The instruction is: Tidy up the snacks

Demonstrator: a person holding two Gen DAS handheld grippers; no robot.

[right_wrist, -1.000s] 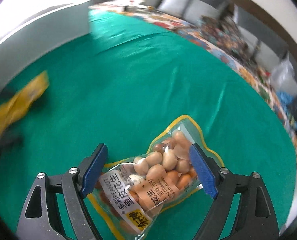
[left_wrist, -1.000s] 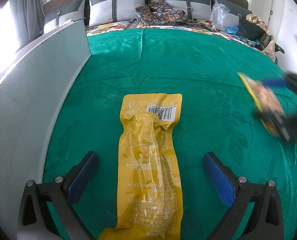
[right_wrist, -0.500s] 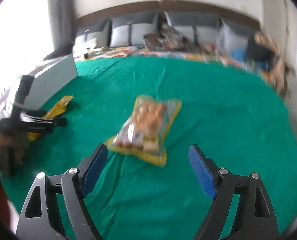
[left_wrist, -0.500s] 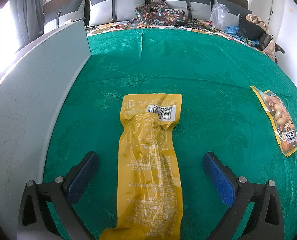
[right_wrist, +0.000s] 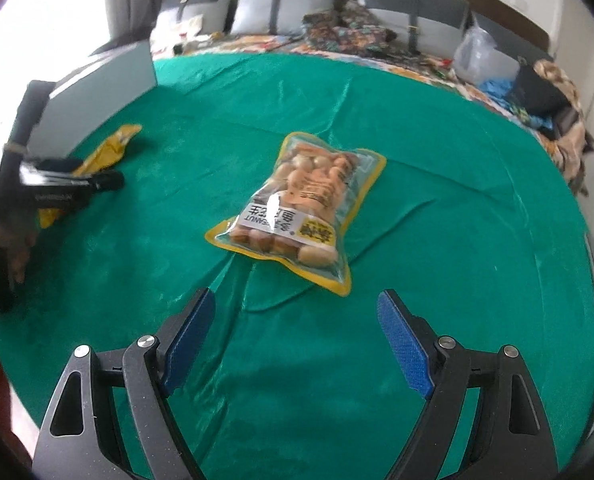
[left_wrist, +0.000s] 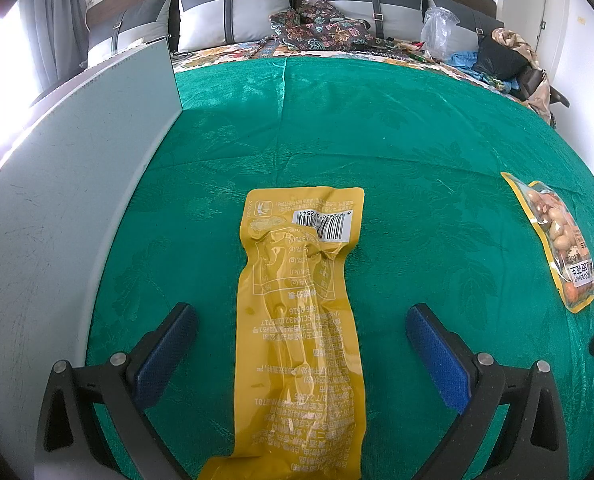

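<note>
A long yellow snack packet (left_wrist: 303, 320) lies flat on the green cloth, running between the wide-apart fingers of my open left gripper (left_wrist: 299, 320), which touch nothing. A clear, yellow-edged bag of peanuts (right_wrist: 301, 212) rests on the cloth in the right wrist view, a short way ahead of my open right gripper (right_wrist: 297, 312), whose jaws are empty. The peanut bag (left_wrist: 557, 240) also shows at the far right of the left wrist view. In the right wrist view the left gripper (right_wrist: 97, 181) sits over the yellow packet (right_wrist: 113, 146), held by a hand.
A grey upright panel (left_wrist: 69, 184) walls the left side of the green cloth (left_wrist: 377, 140). Grey pillows (left_wrist: 233, 16), patterned fabric, a plastic bag (left_wrist: 439, 28) and a black bag (left_wrist: 497, 60) crowd the far end. The cloth's right edge drops off near a white wall.
The right gripper let go of the peanut bag and drew back; the bag now lies on the cloth ahead of it. The left gripper and yellow packet have not moved.
</note>
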